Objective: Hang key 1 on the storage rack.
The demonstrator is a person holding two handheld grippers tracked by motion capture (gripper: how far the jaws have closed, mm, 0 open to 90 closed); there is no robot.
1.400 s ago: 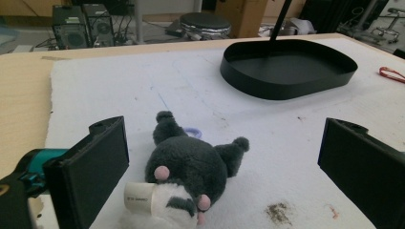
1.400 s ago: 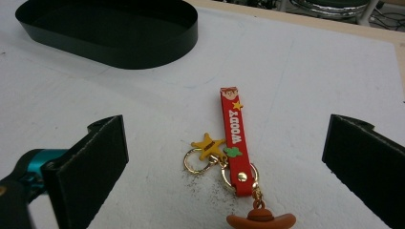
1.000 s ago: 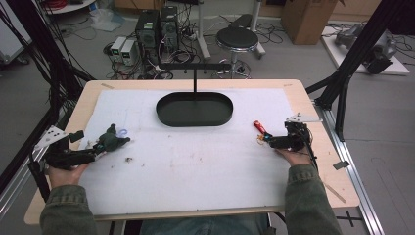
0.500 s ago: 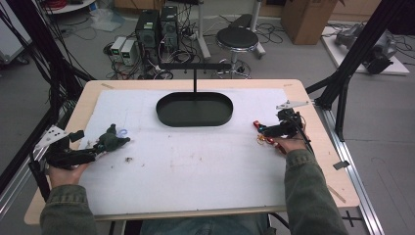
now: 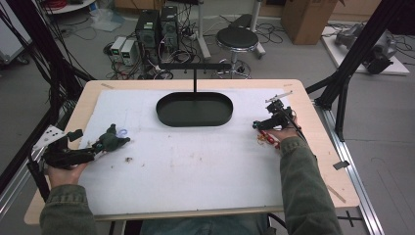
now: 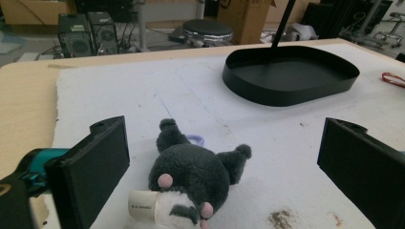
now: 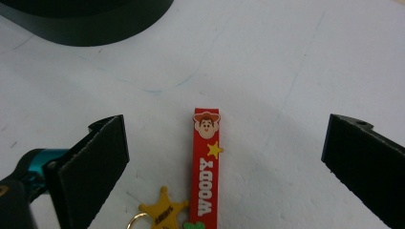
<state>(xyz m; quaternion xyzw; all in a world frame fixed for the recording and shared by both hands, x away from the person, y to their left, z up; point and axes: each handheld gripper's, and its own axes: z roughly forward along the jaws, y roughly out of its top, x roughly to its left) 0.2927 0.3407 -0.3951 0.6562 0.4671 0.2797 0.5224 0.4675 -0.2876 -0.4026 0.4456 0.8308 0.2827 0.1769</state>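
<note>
Right gripper (image 5: 258,125) sat with its 2 jaws spread wide, straddling a red WOODY strap (image 7: 206,167) flat on the white mat (image 5: 195,171), not touching it; a yellow star charm (image 7: 162,210) lay just beside the strap. Left gripper (image 5: 100,145) was equally wide around a dark plush toy (image 6: 193,183), no contact. Black oval tray (image 5: 194,108) stood farther back, between both.

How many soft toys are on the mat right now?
1: a dark plush toy lying between the left gripper's open jaws, at the mat's left side. No others visible.
</note>
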